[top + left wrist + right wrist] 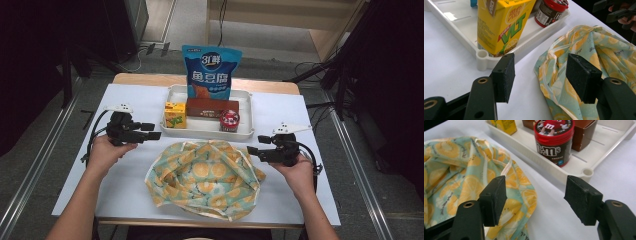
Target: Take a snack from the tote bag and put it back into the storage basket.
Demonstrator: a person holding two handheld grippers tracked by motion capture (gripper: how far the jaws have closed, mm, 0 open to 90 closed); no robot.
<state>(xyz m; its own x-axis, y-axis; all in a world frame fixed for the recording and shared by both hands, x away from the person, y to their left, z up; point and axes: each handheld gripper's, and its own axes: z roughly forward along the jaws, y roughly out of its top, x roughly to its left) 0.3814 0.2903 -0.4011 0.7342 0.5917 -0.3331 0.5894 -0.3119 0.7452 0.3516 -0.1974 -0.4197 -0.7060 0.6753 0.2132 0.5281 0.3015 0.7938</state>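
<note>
- The lemon-print cloth bag [204,178] lies crumpled on the near middle of the white surface [130,190], likely so both hands can work on it from either side.
- The left gripper [152,131] hovers just left of the bag, jaws wide apart and holding nothing.
- The right gripper [254,145] faces the bag's right edge, jaws spread and empty.
- Behind the bag, the tray [246,131] keeps the yellow drink carton [175,114], brown box [210,106] and red-lidded jar [229,120] together, perhaps for bagging.

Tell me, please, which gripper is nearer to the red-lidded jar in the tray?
Right. The right gripper sits just below and to the right of the jar; the left gripper is across the tray, beside the yellow carton.
</note>
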